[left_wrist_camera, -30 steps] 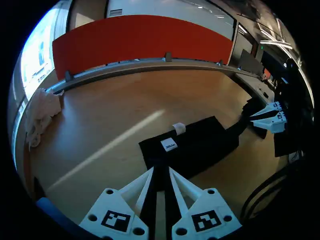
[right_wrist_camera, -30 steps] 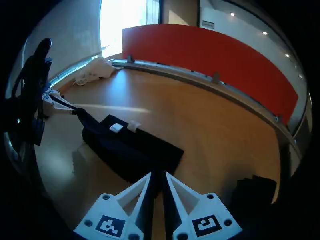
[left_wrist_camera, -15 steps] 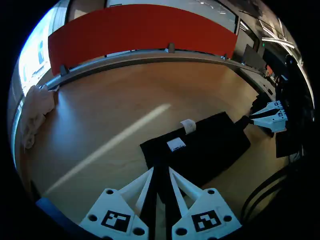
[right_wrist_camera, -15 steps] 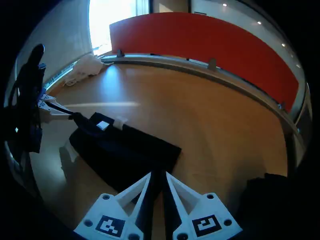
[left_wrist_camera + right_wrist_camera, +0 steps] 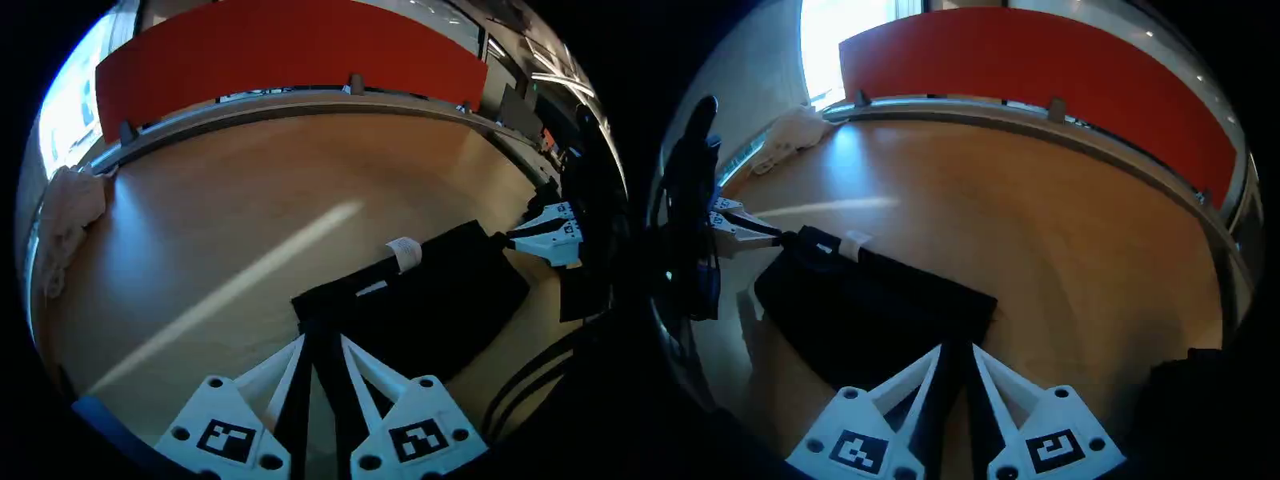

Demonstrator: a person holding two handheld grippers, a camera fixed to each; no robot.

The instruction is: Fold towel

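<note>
Gripping one corner of the black towel (image 5: 432, 296) was the left gripper (image 5: 320, 340), its jaws drawn almost together with the dark cloth pinched between both fingers. Right gripper (image 5: 958, 352): jaws likewise nearly closed, both fingers clamped on the towel's other near corner. Towel: stretched between the two grippers, low over the wooden table (image 5: 240, 192); whether it rested fully on the surface could not be told. White tag (image 5: 406, 252): on the towel's far edge, nearer the left gripper's end. Pale crumpled cloth (image 5: 68, 212): heaped at the table's far corner, well apart from the towel. Red partition (image 5: 280, 52): stood along the table's back edge.
</note>
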